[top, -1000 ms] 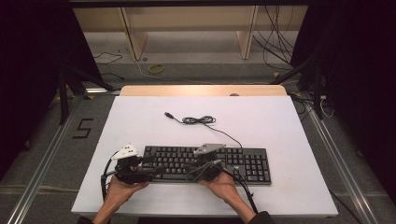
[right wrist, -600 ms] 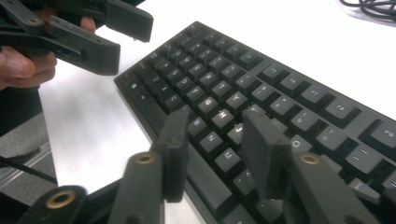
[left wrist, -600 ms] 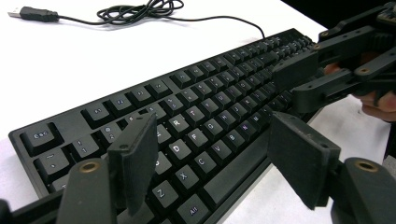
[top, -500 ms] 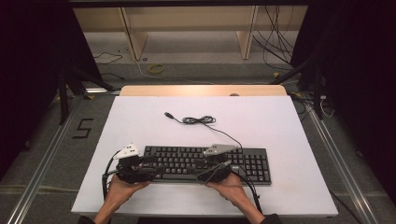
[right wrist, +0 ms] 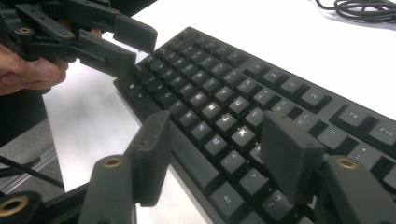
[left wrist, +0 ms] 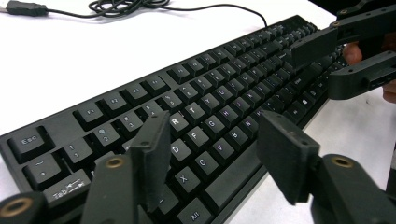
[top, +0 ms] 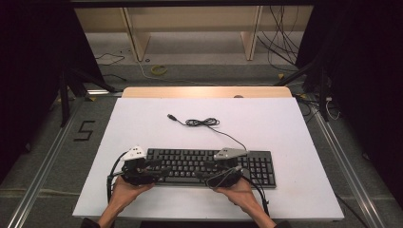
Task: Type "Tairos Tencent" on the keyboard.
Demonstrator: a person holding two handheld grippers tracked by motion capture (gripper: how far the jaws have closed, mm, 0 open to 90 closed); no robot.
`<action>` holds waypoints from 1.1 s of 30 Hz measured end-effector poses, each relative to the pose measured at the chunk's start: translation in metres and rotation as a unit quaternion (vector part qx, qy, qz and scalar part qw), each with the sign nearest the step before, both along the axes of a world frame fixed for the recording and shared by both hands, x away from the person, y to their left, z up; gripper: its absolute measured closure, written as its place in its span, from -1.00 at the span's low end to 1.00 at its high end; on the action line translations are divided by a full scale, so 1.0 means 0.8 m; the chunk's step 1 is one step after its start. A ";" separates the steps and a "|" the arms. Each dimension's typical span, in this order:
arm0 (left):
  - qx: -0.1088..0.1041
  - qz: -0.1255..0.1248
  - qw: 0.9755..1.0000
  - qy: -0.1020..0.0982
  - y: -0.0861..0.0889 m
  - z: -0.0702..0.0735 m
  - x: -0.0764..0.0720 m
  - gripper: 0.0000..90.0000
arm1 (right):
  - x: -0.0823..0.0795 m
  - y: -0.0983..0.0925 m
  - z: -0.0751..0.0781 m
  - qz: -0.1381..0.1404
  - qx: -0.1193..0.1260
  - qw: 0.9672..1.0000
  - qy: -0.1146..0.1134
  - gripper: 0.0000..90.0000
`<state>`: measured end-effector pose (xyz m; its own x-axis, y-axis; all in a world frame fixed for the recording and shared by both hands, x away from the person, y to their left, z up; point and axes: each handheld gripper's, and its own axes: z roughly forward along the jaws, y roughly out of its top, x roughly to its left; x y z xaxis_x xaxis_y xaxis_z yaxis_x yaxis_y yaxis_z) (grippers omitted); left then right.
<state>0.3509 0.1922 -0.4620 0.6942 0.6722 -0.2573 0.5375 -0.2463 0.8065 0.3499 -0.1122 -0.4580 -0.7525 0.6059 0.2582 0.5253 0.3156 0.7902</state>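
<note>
A black keyboard (top: 190,161) lies flat near the table's front edge. Its cable (top: 202,122) coils behind it and ends in a loose USB plug (top: 171,116). My left gripper (top: 161,170) hovers over the keyboard's left end, jaws open above the letter keys (left wrist: 196,135); they have just been closing, with nothing pinched between them. My right gripper (top: 203,172) sits at the keyboard's middle front and points left. Its jaws have just been opening and stand apart over the keys (right wrist: 224,121), holding nothing. The two grippers face each other; the right gripper (left wrist: 345,56) and the left gripper (right wrist: 121,42) each appear in the other's view.
The white table (top: 285,128) has a wooden strip (top: 204,91) along its far edge. Behind it are shelf legs and floor cables (top: 280,42). A person's hands (top: 123,194) come in from the bottom edge.
My right gripper has shifted to the right along the keyboard's front edge. The left gripper and the keyboard have stayed where they were.
</note>
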 end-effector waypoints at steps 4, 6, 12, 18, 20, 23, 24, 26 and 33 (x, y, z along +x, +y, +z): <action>0.007 -0.008 1.000 0.005 -0.003 -0.001 0.001 0.15 | -0.002 -0.004 0.000 -0.004 -0.001 1.000 0.001 -0.08; 0.013 -0.011 1.000 0.007 -0.004 -0.003 0.002 0.22 | -0.003 -0.005 0.000 -0.005 -0.001 1.000 -0.001 -0.09; 0.025 -0.025 0.999 0.013 -0.009 -0.005 0.003 0.40 | -0.006 -0.008 0.000 -0.005 -0.003 1.000 -0.003 -0.12; 0.038 -0.032 0.999 0.014 -0.013 -0.007 0.004 0.55 | -0.008 -0.011 0.000 -0.006 -0.003 1.000 -0.004 -0.13; 0.039 -0.033 0.999 0.016 -0.014 -0.008 0.005 0.59 | -0.009 -0.012 0.000 -0.007 -0.003 1.000 -0.002 -0.13; 0.048 -0.040 0.998 0.018 -0.016 -0.009 0.006 0.67 | -0.010 -0.013 0.000 -0.006 -0.002 1.000 -0.005 -0.14; 0.047 -0.039 0.998 0.020 -0.017 -0.009 0.006 0.70 | -0.010 -0.013 0.001 -0.006 -0.002 1.000 -0.004 -0.14; 0.054 -0.042 0.997 0.022 -0.018 -0.010 0.007 0.75 | -0.011 -0.013 0.001 -0.006 -0.002 1.000 -0.005 -0.15; 0.068 -0.042 0.996 0.031 -0.021 -0.013 0.009 0.90 | -0.014 -0.014 0.002 -0.004 0.000 1.000 -0.006 -0.17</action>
<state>0.3584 0.1754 -0.4725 0.7353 0.6437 -0.2120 0.5577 -0.3969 0.7290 0.3383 -0.1238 -0.4565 -0.7502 0.6122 0.2499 0.5187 0.3105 0.7965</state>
